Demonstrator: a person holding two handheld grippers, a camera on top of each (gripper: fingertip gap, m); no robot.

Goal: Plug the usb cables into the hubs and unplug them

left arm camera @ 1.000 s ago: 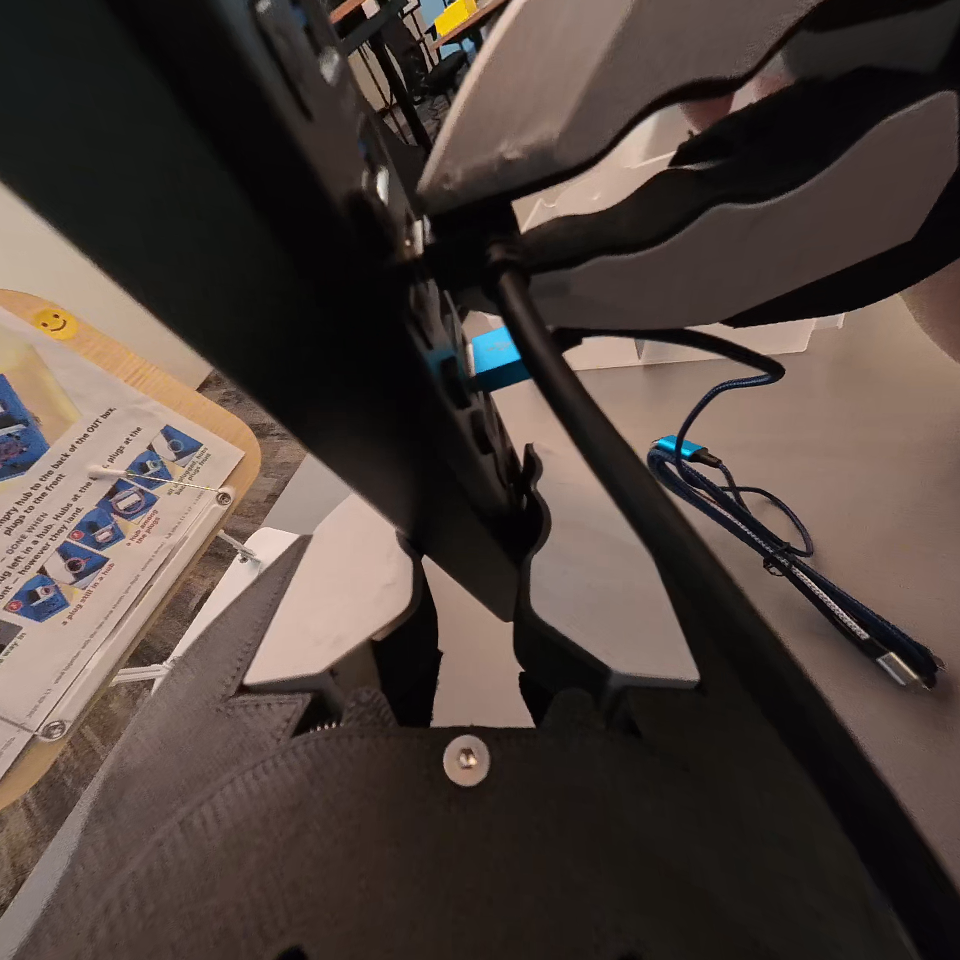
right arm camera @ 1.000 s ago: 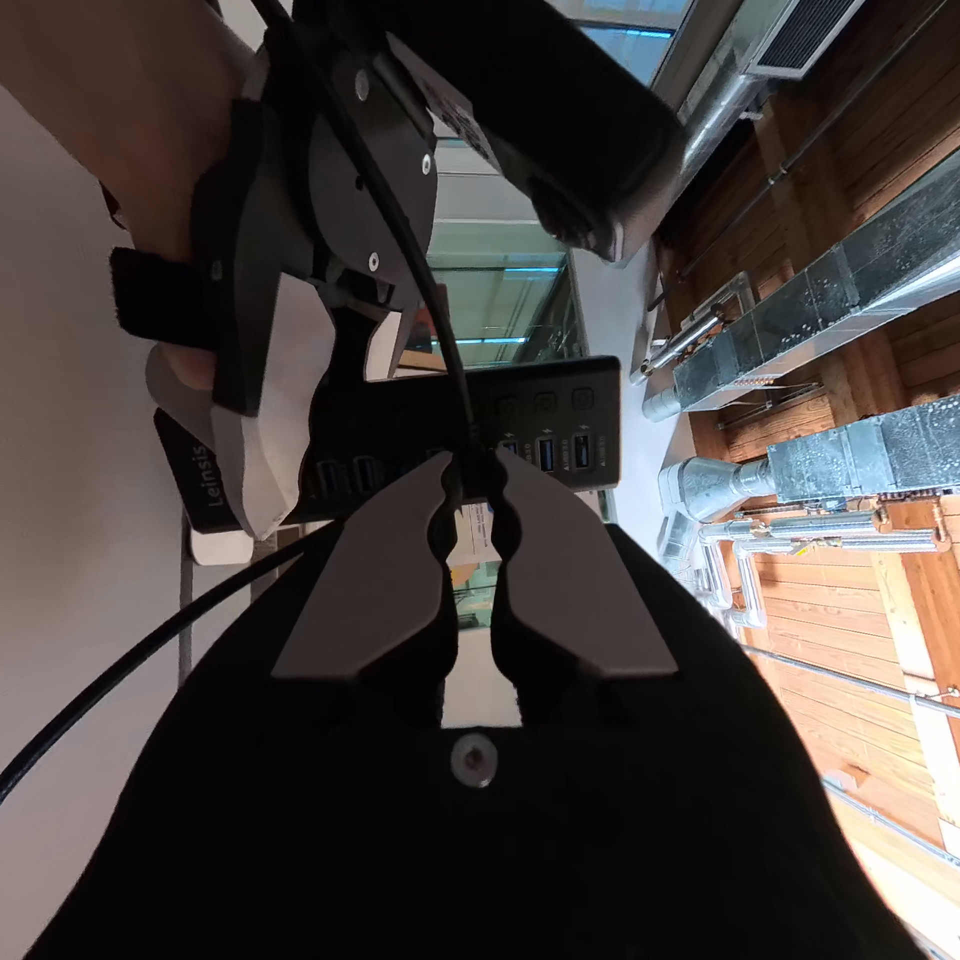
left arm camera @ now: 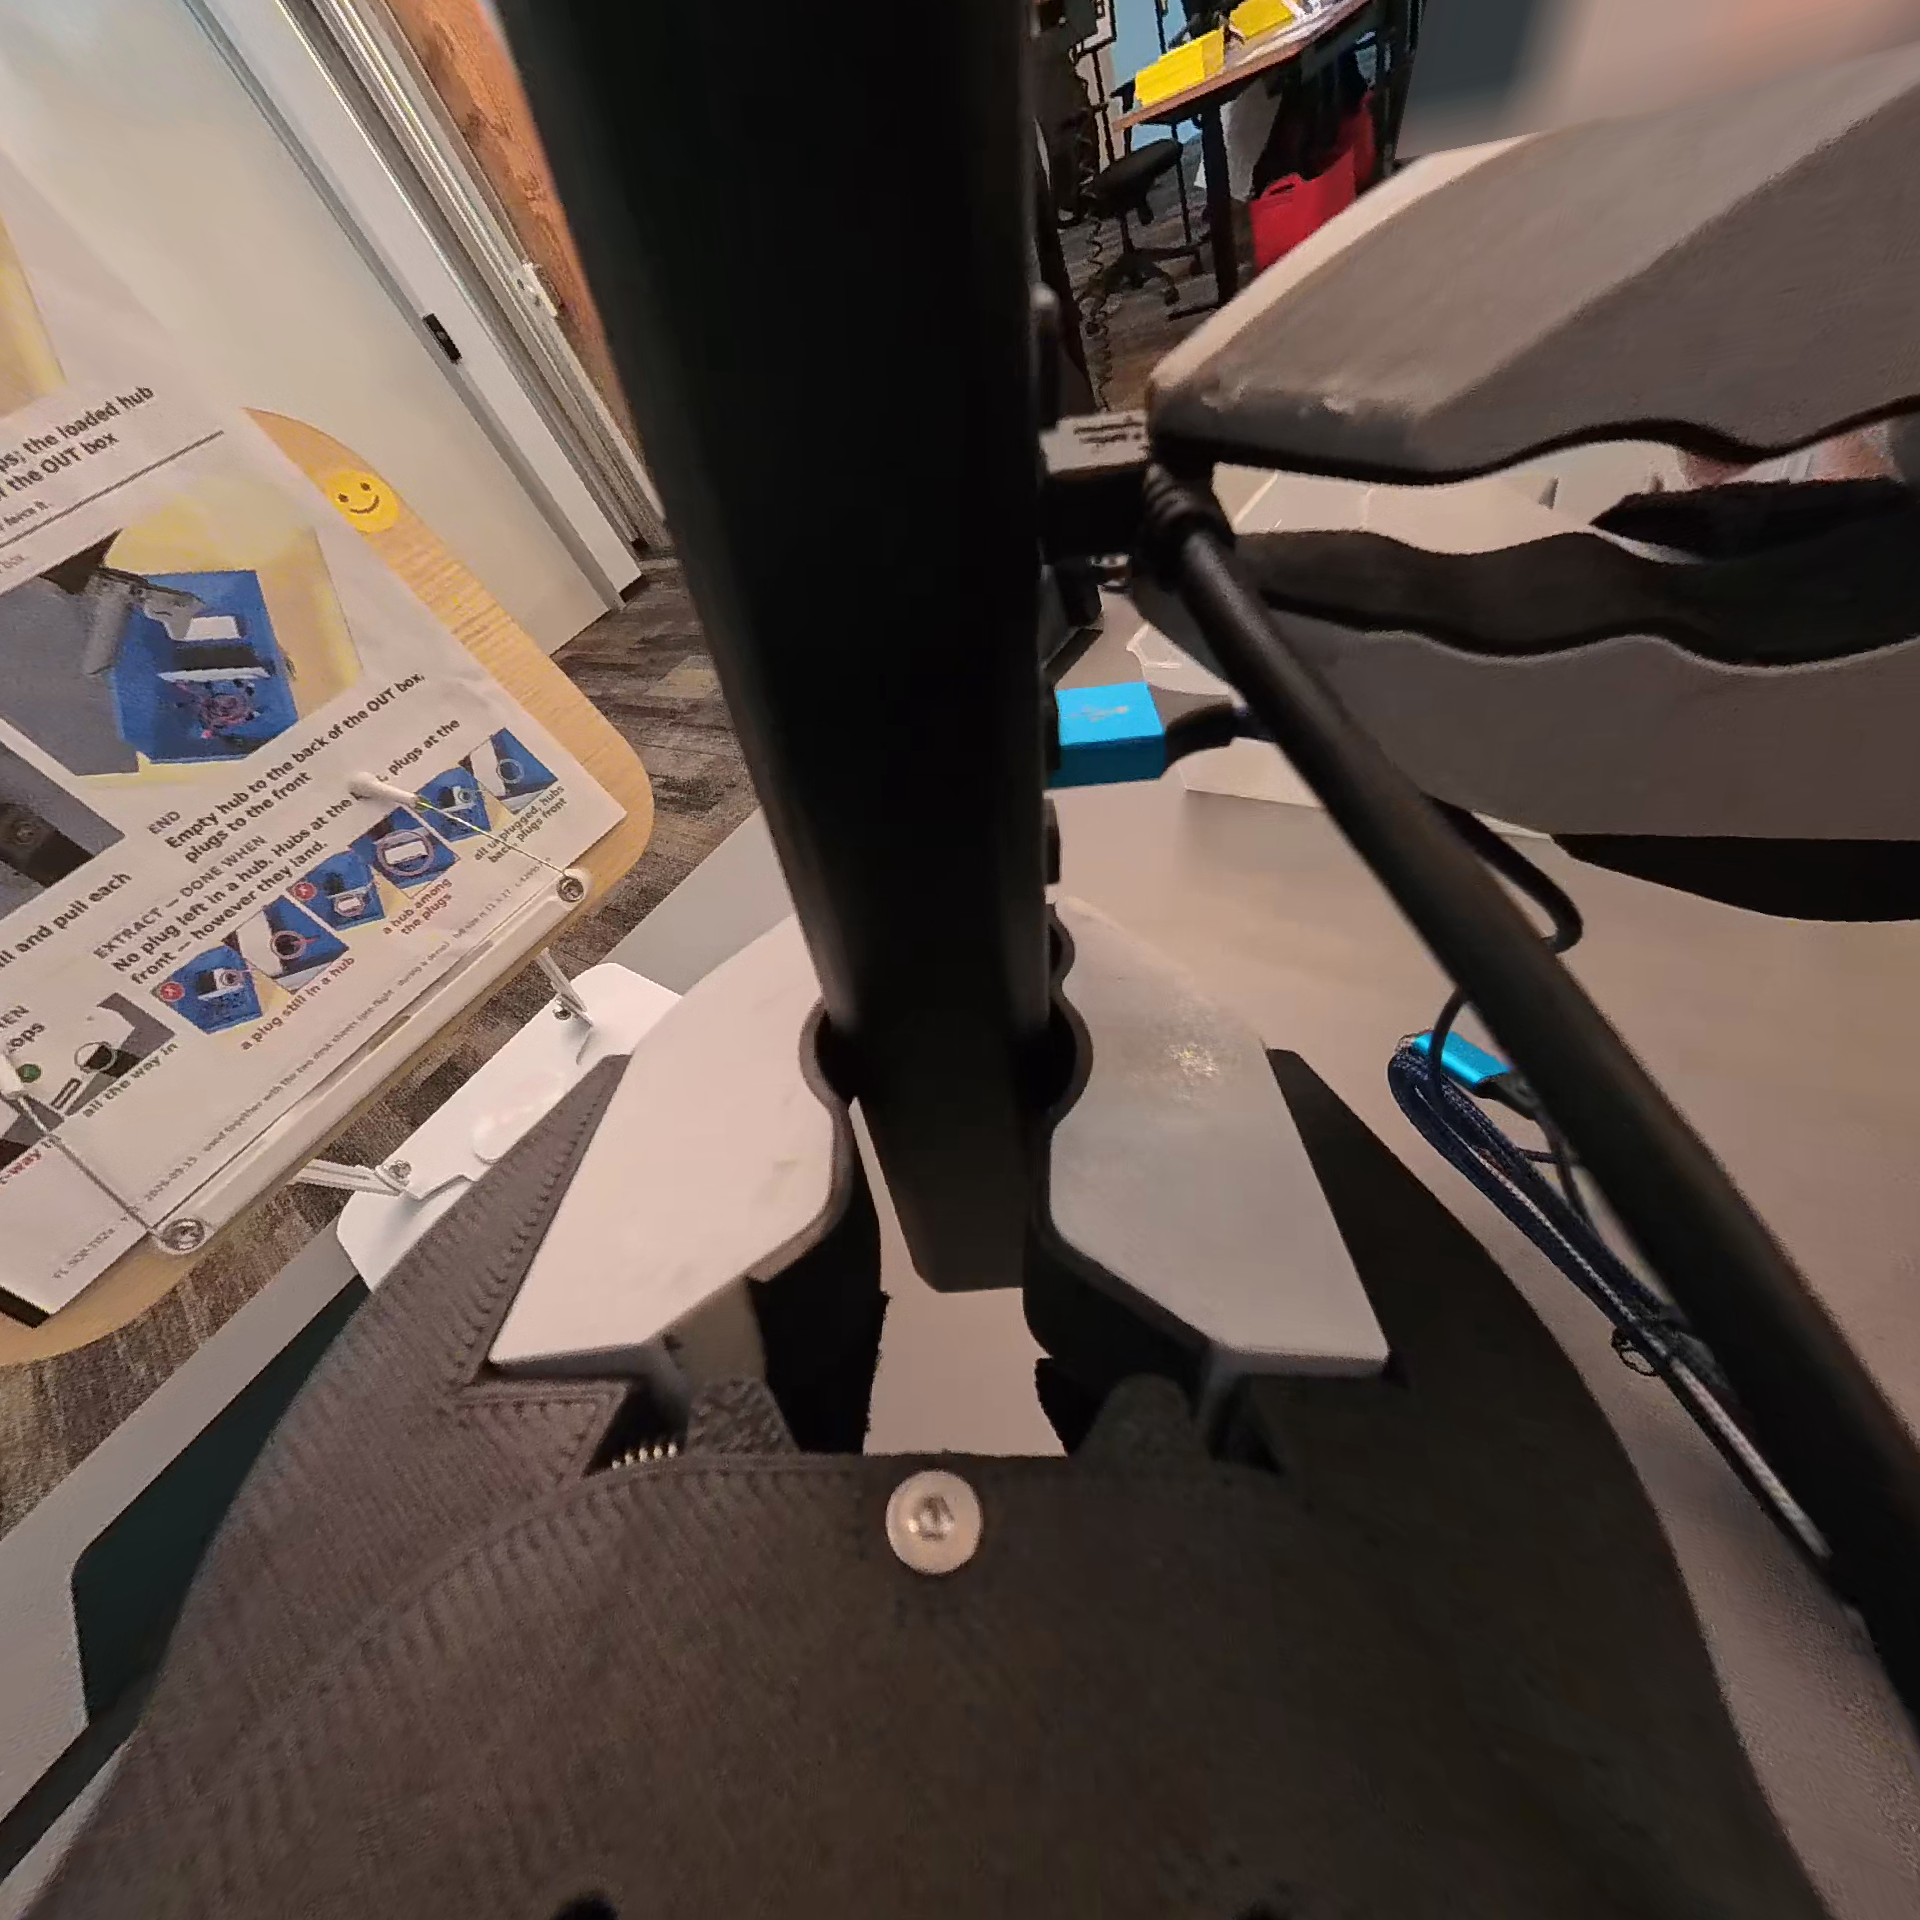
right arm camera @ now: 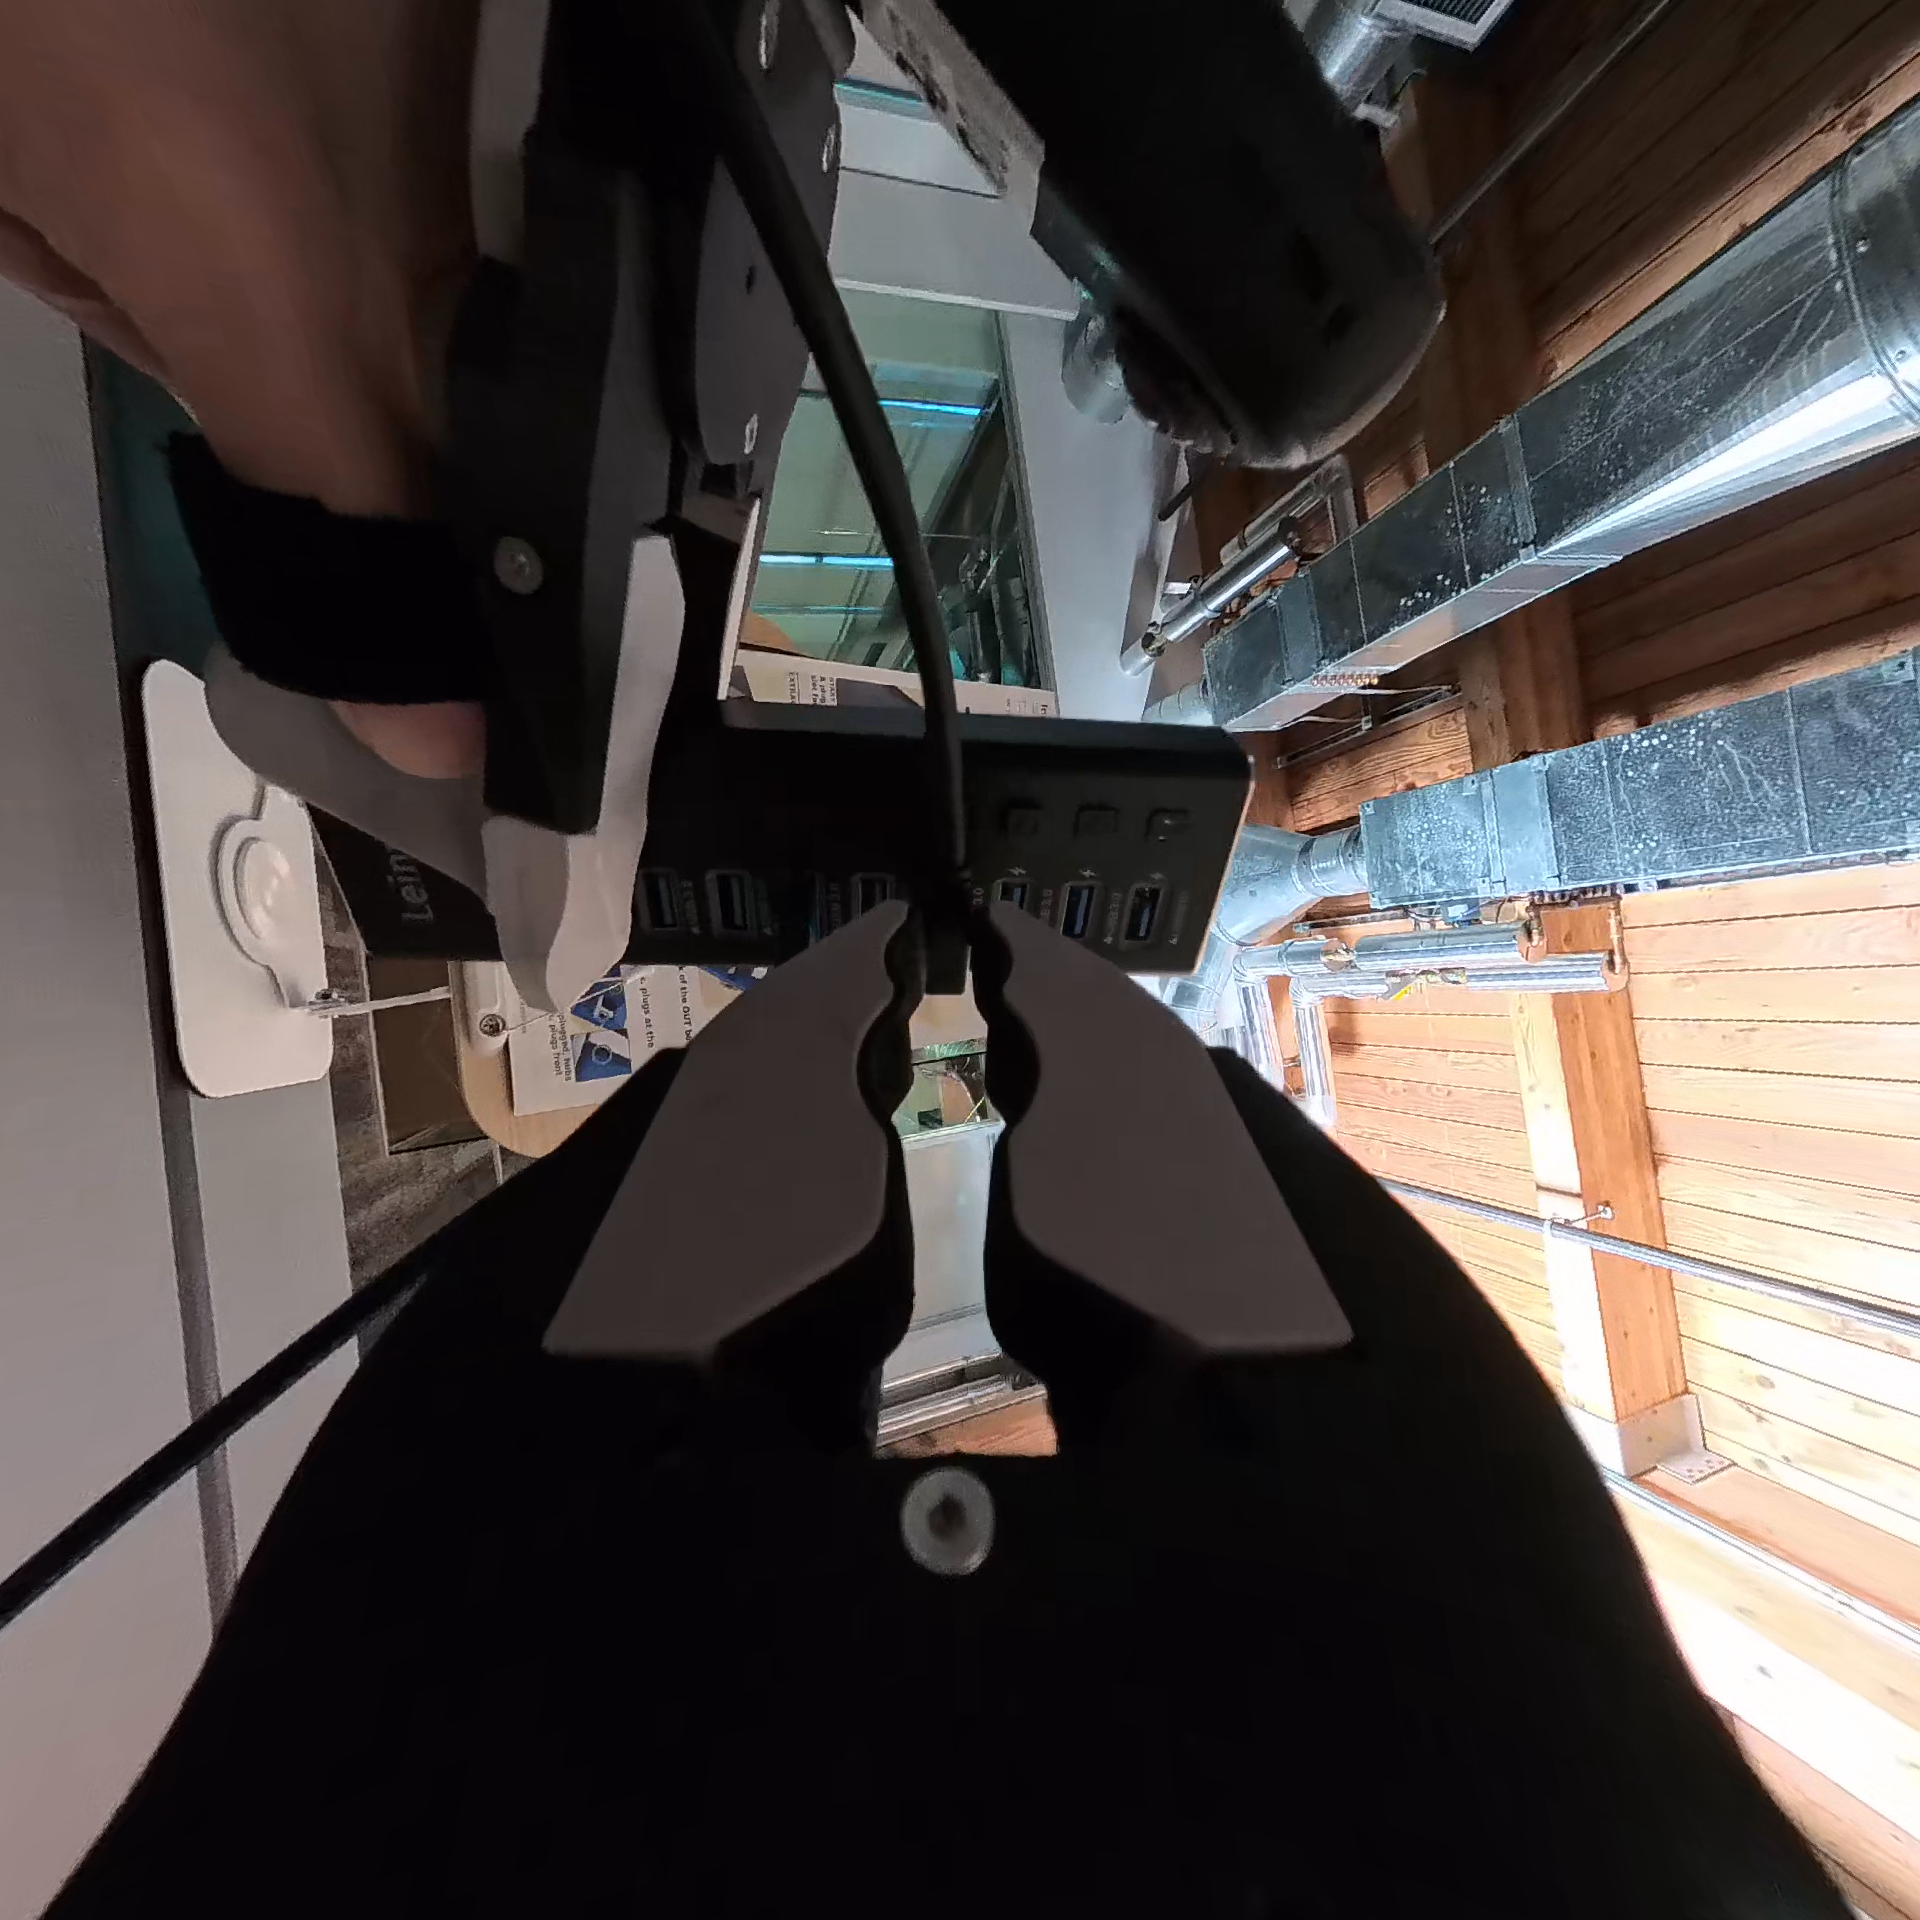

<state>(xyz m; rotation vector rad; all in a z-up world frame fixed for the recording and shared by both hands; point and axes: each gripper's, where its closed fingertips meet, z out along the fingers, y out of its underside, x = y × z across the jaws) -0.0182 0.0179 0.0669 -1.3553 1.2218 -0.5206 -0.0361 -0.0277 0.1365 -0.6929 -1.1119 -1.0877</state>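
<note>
The left gripper [left arm camera: 940, 1049], with flat pale-grey scalloped fingers on a ribbed black printed body, is clamped on the narrow edge of the black USB hub [left arm camera: 831, 520], a smooth matte slab that stands upright between them and fills the middle of the left wrist view. A second ago the hub leaned across that view; now it stands nearly vertical there, and more of the room behind shows. The right gripper [right arm camera: 940, 935], of the same build, pinches the black plug [right arm camera: 940, 951] of a smooth black cable [right arm camera: 894, 468] at the hub's port face, where a row of blue-lined rectangular ports and three square buttons sit; whether the plug is fully seated cannot be told. Its grip matches the earlier frame. In the left wrist view a bright blue metallic plug [left arm camera: 1107, 732] sits in the hub's side below the black one. On the smooth grey table [left arm camera: 1714, 1039] beyond lies a loose dark-blue braided cable [left arm camera: 1538, 1195] with a blue connector. To the left, a rounded wooden board [left arm camera: 582, 914] on a white stand carries a laminated instruction sheet [left arm camera: 260, 831] and a yellow smiley sticker [left arm camera: 361, 502].
</note>
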